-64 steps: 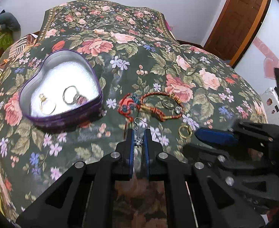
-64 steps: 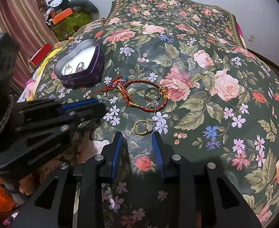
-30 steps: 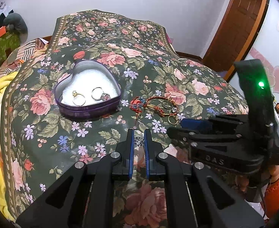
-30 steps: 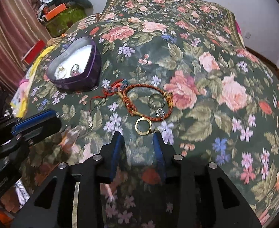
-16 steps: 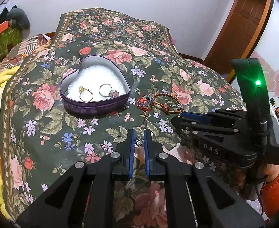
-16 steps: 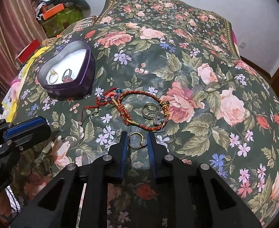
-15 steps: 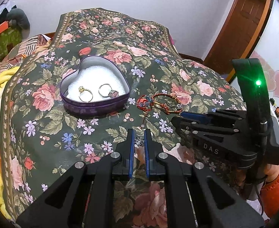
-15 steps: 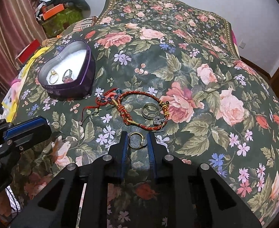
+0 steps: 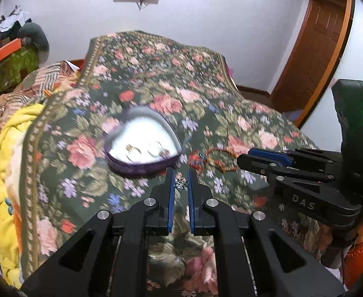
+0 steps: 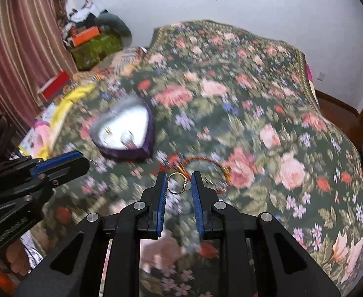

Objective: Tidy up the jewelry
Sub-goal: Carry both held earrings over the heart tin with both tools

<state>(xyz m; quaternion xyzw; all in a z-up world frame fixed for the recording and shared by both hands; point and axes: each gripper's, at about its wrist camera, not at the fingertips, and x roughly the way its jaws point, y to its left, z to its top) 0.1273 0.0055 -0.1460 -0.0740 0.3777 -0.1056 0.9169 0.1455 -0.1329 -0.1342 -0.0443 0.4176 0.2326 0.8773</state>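
Between the blue pads of the left gripper, in the left wrist view, a small silver charm is pinched; the fingers are nearly closed on it, above the floral bedspread. Just beyond the tips sits the purple heart tin, with two blurred rings on its white lining. To the right lies a red bracelet, near the right gripper's side.

From the right wrist view, the right gripper clamps a gold ring upright between its pads, above the bedspread. The bracelet lies just behind it; the tin is farther left, past the left gripper.
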